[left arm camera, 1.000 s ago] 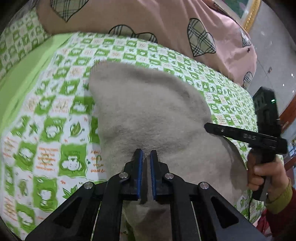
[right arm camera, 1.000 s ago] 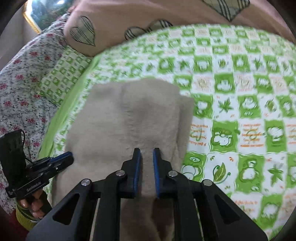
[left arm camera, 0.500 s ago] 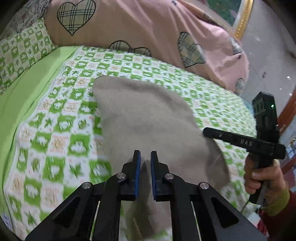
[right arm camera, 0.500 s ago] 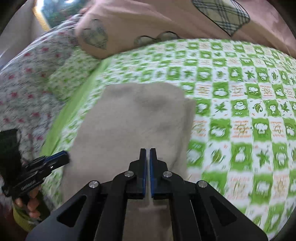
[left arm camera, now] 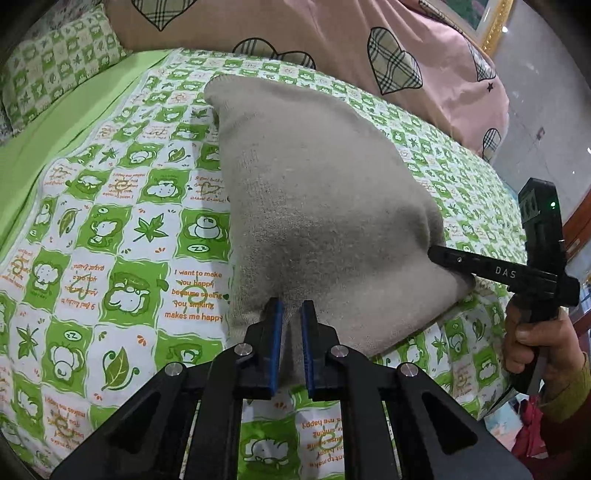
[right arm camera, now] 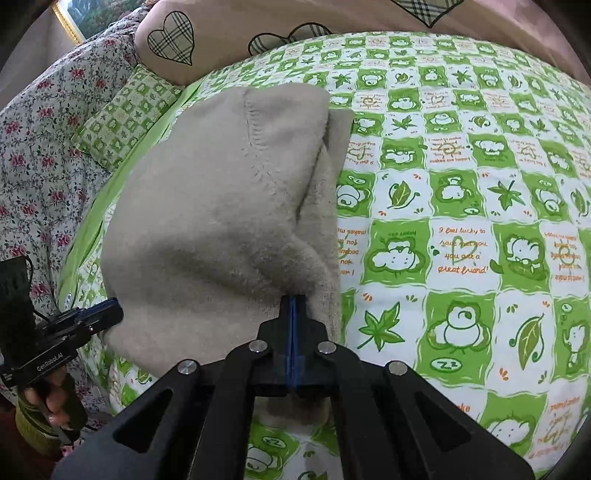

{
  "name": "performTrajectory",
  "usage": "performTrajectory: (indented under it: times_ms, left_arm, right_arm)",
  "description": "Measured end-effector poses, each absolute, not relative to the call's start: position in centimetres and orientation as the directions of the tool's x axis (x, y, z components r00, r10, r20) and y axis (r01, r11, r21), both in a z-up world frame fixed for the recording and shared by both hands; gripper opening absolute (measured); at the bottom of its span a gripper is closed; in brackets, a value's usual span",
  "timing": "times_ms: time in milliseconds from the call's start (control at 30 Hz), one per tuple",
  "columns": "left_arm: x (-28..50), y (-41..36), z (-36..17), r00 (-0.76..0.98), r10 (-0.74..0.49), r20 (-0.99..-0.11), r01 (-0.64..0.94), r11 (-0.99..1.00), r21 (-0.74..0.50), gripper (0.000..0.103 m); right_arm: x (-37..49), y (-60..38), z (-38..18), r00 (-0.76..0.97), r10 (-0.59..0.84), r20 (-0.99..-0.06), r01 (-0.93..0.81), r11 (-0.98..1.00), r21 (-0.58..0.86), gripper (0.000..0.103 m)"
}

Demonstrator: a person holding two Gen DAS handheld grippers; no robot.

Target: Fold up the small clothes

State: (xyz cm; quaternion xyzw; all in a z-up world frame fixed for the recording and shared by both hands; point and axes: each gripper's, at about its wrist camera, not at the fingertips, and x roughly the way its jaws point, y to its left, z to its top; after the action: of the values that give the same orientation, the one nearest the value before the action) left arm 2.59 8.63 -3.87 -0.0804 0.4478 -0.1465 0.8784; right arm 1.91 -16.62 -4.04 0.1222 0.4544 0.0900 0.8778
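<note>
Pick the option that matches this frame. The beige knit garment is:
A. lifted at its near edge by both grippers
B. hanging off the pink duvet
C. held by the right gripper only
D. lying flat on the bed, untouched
A: the left gripper and the right gripper each pinch the near edge of the beige knit garment, which rises off the green patterned bedsheet.

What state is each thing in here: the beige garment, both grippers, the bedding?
Beige knit garment: near edge lifted off the bed, far end resting on it, layers doubled along its right side.
Left gripper: jaws narrowly apart, cloth between them.
Right gripper: jaws shut on the garment's near edge.
Green checked sheet: spread flat.
Pink heart quilt: bunched behind.
</note>
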Motion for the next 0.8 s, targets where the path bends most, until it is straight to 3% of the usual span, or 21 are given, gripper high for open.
performTrajectory:
  times_ms: [400,600,633,733,800]
  left_arm:
    - [1.3,8.6,-4.0,0.558,-0.330,-0.762,0.179,0.944,-0.278,0.013]
    - [0.9,9.1,-2.5,0.561,-0.336,-0.756,0.170,0.941,-0.292,0.022]
    - [0.8,9.2,-2.0,0.570,-0.332,-0.752,0.166,0.942,-0.290,0.023]
    - [0.8,9.7,-0.5,0.601,-0.326,-0.730,0.158,0.944,-0.291,0.027]
    - [1.2,10.1,0.3,0.619,-0.327,-0.714,0.153,0.942,-0.299,0.033]
  right_arm:
    - [-1.7,-16.8,-4.0,0.579,0.249,-0.776,-0.049,0.961,0.272,0.004]
    - [-1.5,-16.9,-1.7,0.601,0.274,-0.751,-0.040,0.948,0.315,0.005]
    - [-1.3,-17.1,-1.0,0.614,0.277,-0.739,-0.037,0.946,0.323,0.009]
    - [-0.4,-17.9,0.4,0.653,0.282,-0.703,-0.020,0.934,0.356,0.041]
    - [0.5,-18.2,0.9,0.667,0.282,-0.690,-0.017,0.931,0.364,0.042]
